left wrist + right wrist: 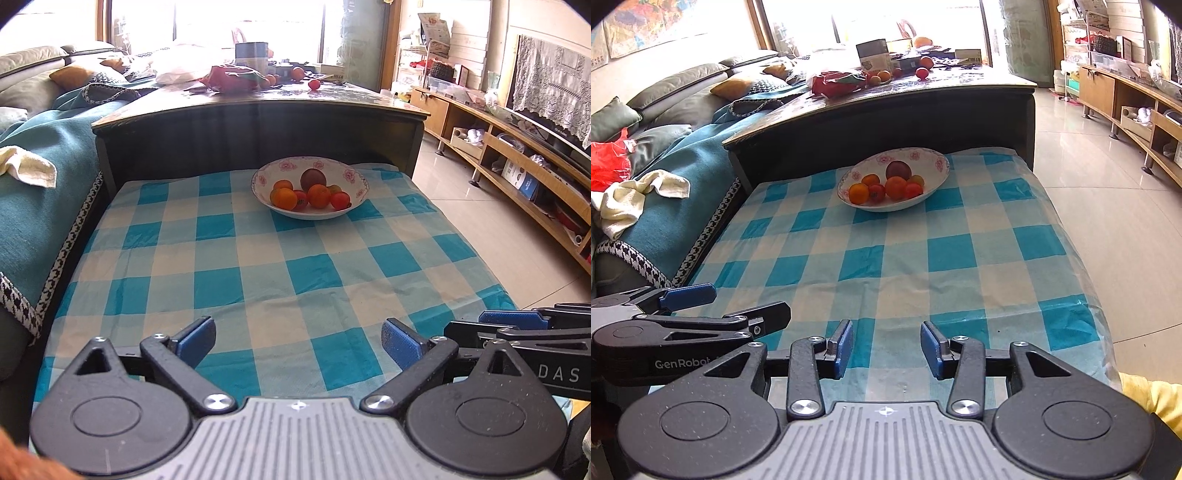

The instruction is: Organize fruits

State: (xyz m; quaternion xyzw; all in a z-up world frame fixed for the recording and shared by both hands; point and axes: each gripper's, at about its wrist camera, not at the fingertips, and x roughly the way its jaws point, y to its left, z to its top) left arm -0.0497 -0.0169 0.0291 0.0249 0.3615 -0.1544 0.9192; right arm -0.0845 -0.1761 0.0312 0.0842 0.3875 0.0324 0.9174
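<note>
Your left gripper [298,345] and right gripper [886,349] both gape wide, holding nothing. The fruits [310,190] sit in the bowl [266,177], well ahead of both grippers, at the checked cloth's [258,266] far end.

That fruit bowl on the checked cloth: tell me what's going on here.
A person holds a two-finger tool in each hand, and neither grips anything. The left tool and right tool are both open, low over the near end of the blue checked cloth. The fruit sits piled in the flowered bowl at the far end: several orange and red pieces around one dark round fruit. No fruit lies loose on the cloth.
</note>
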